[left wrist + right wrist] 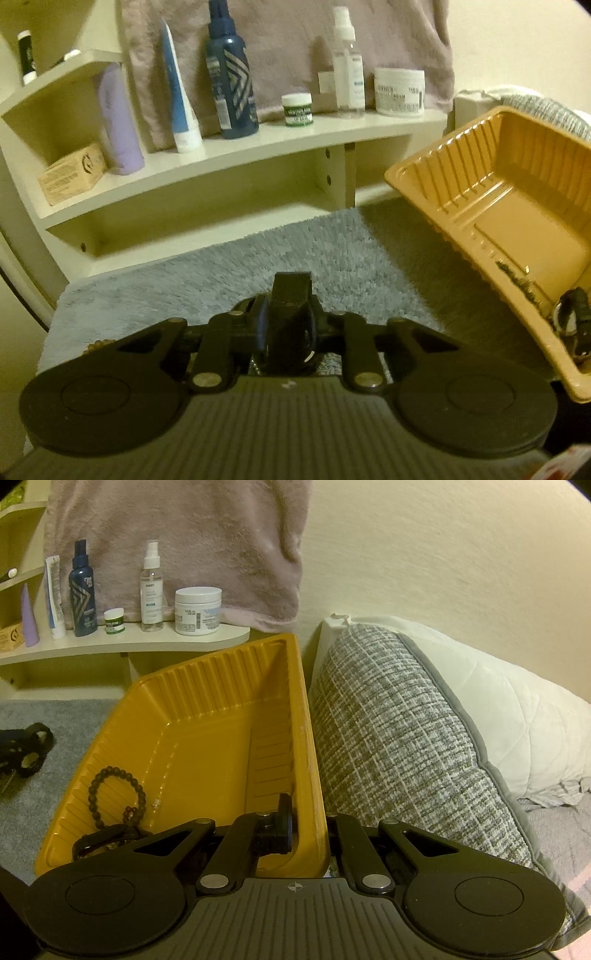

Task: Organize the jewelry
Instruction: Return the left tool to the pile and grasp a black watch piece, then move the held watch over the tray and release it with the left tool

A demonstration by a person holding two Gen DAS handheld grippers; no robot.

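Grey rug (221,258): right tongs (295,834) clamp tilted tray (207,709) rim.

My left gripper (290,325) and right gripper (295,834) are matte black: ribbed grey bodies, round discs at seven and five o'clock, silver rivets.

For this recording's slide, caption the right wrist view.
Right gripper clamps the near wall of the tilted yellow tray, which holds a beaded bracelet, beside a grey cushion.

left wrist view low over the grey rug (207,266), facing the shelf (236,147), right wrist view close on the tilted yellow tray (207,709) ahead of its claw (295,834), both sharing shelf and tray
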